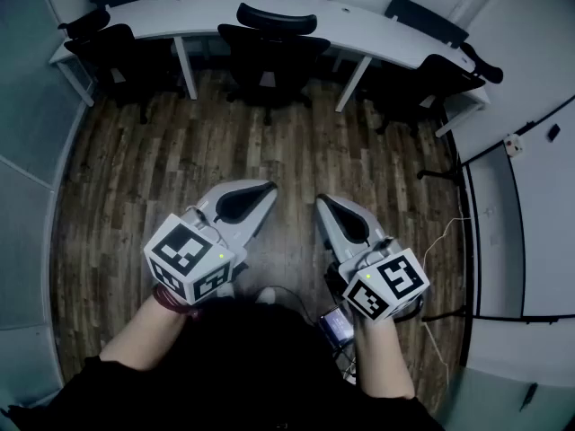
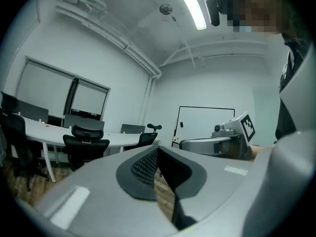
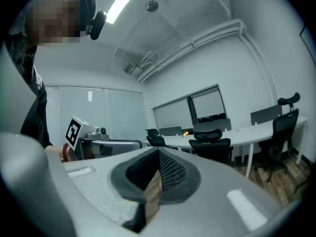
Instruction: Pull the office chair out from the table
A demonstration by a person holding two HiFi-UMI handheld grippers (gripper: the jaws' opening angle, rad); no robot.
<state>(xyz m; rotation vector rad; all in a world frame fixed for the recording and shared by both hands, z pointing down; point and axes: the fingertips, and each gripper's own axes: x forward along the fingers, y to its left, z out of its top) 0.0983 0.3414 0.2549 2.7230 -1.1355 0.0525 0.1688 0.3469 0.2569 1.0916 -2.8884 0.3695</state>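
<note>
A black office chair [image 1: 274,48] with a headrest stands tucked under the middle of the curved white table [image 1: 359,27] at the far side of the room. It also shows in the left gripper view as the chair [image 2: 86,144] and in the right gripper view as the chair [image 3: 210,144]. My left gripper [image 1: 268,187] and right gripper [image 1: 322,200] hover side by side over the wooden floor, well short of the chair. Both are shut with nothing between the jaws, as the left gripper [image 2: 158,149] and right gripper [image 3: 158,153] show in their own views.
More black chairs stand at the table's left end [image 1: 112,48] and right end [image 1: 431,74]. A white cable [image 1: 445,232] trails on the floor at the right, by the wall. A whiteboard [image 2: 205,122] hangs on the far wall. Wooden floor lies between me and the table.
</note>
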